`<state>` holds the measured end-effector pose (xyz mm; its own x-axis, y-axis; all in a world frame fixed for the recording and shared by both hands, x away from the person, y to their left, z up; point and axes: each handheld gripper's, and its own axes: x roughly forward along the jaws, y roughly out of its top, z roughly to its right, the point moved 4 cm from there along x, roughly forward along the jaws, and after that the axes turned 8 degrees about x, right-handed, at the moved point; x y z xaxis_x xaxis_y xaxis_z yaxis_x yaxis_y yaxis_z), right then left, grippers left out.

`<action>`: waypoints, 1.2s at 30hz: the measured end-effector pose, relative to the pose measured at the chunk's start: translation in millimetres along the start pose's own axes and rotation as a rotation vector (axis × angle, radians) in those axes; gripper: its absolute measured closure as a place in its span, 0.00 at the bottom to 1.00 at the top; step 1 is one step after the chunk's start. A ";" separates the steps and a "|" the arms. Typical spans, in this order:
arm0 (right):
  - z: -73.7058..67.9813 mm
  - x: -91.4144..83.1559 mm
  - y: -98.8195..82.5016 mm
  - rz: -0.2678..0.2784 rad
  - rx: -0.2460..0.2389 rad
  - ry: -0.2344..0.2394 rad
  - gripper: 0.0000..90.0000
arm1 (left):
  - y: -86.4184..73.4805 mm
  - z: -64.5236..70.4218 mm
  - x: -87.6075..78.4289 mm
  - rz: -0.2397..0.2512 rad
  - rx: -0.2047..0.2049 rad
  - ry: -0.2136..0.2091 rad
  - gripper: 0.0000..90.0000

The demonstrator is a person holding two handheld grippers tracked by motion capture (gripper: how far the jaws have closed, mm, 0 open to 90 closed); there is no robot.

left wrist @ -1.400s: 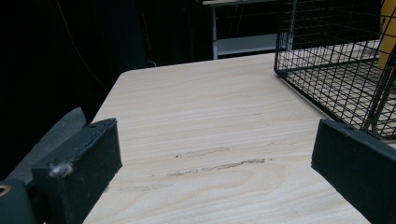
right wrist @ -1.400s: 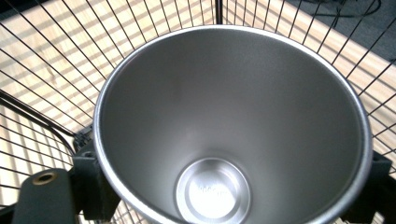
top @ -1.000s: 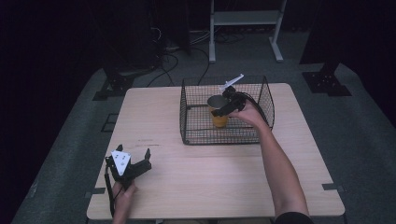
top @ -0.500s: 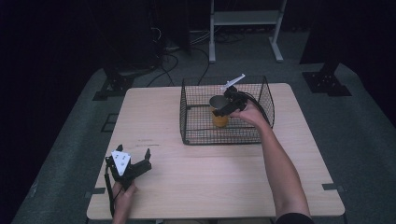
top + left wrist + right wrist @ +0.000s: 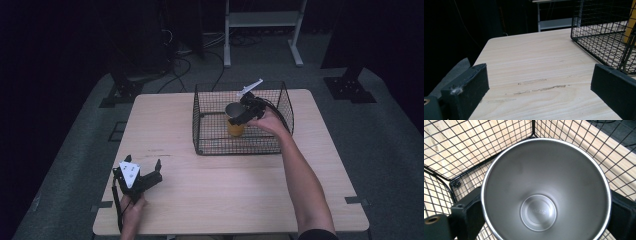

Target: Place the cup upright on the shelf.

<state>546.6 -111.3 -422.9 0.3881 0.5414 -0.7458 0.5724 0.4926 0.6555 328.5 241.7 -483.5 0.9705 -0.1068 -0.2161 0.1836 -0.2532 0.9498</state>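
Right gripper (image 5: pixel 239 118) straddles the upright yellow cup (image 5: pixel 235 127) mid-basket (image 5: pixel 200 131), jaws just widening, apparently releasing it.

I count one tabletop (image 5: pixel 215 200) under my hands. On it stands one wire basket (image 5: pixel 243 145), and inside that basket is one cup (image 5: pixel 234 120), yellow outside and steel inside. I have two tools: one right tool (image 5: pixel 239 118) at the cup inside the basket, and one left tool (image 5: pixel 150 169) well apart from the basket, near the tabletop's front corner.
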 end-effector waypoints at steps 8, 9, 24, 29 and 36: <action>-0.1 -5.0 1.6 0.018 0.010 0.010 0.03 | 0.0 0.0 0.1 -0.001 0.001 0.000 0.01; -0.3 -5.1 1.6 0.018 0.009 0.010 0.03 | 0.0 0.1 0.1 -0.001 0.001 0.000 0.01; -4.6 -10.2 2.3 0.022 0.008 0.018 0.01 | 0.0 0.3 0.3 -0.001 0.002 0.002 0.01; -5.6 -10.5 3.1 0.027 0.012 0.020 0.00 | 0.0 0.3 0.4 -0.002 0.002 0.003 0.01; -5.8 -12.4 5.7 0.053 0.017 0.019 0.00 | 0.0 0.3 0.7 -0.003 0.004 0.003 0.01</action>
<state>540.9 -111.3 -409.3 0.4039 0.5795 -0.7078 0.5639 0.4516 0.6915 329.1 241.3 -483.7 0.9705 -0.1033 -0.2179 0.1856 -0.2568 0.9485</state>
